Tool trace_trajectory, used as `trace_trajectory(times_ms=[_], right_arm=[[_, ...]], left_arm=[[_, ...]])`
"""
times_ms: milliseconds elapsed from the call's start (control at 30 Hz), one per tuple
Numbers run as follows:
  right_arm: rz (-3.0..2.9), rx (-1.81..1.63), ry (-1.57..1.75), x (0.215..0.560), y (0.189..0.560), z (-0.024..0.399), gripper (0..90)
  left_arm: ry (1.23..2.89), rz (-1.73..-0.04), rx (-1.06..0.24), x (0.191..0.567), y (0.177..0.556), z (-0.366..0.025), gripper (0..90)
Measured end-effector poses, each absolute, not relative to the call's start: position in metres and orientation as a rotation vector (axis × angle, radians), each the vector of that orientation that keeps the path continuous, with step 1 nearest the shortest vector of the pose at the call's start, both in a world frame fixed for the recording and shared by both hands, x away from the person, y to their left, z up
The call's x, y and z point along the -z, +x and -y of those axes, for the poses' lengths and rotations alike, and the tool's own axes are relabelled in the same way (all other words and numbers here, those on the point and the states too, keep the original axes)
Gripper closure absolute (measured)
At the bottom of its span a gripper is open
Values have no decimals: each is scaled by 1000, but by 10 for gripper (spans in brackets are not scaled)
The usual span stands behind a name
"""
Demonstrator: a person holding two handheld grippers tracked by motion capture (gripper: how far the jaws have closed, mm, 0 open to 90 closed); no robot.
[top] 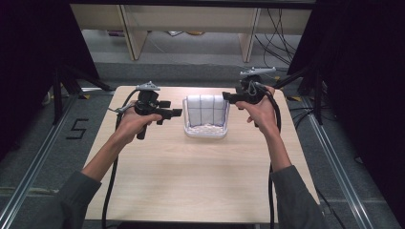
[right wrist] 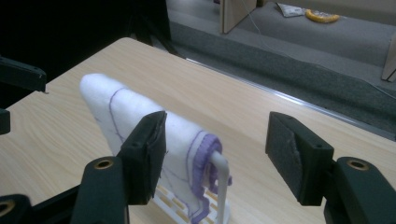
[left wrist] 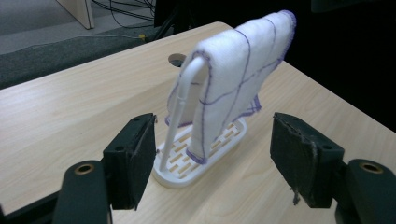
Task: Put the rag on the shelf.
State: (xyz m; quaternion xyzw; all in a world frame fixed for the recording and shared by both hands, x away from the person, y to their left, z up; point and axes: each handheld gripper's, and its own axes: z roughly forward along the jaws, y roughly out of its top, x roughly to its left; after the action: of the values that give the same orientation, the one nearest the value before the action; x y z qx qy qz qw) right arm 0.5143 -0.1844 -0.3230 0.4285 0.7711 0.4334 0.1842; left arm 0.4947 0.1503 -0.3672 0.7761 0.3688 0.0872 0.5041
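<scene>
1. The left gripper [top: 175, 112], held at about 9 o'clock of the rack, has its black jaws standing wide with nothing between them; its foam pads [left wrist: 140, 156] are clear of the cloth on either side in the left gripper view.
2. The right gripper [top: 228, 98], at about 3 o'clock of the rack, is likewise wide open and empty-handed; in the right gripper view one pad [right wrist: 150, 154] sits in front of the cloth's near end, though whether it grazes the fabric cannot be told.
3. Between them, the white cloth with thin purple grid lines and purple stitched edge [top: 205, 109] hangs folded over the white plastic drying rack with a bent hoop and slotted base [top: 206, 132], toward the 12 o'clock side of the pale wooden table [top: 191, 181].
4. The cloth lies squarely over the hoop, both flaps reaching down to the base, one corner trailing at the rack's end.
5. Judged from here, the draping looks done and the step in hand is letting go cleanly: keep both sets of jaws wide and draw each hand straight outward, level, so no pad snags the hem.
6. The light rack could tip or slide if a pad catches the hoop [left wrist: 189, 74]; back away slowly.
</scene>
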Motion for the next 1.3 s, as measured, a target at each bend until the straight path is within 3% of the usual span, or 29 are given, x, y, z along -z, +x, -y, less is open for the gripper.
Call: trace_trajectory(times_ms=[900,1300], right_arm=[[-2180,-1272,1119,356,459,181,389],[-2187,-1331,1100,366,447,176,336]], left_arm=[[1888,-834,-185,402,445,-160,296],[1897,-825,-200,413,429,-164,275]])
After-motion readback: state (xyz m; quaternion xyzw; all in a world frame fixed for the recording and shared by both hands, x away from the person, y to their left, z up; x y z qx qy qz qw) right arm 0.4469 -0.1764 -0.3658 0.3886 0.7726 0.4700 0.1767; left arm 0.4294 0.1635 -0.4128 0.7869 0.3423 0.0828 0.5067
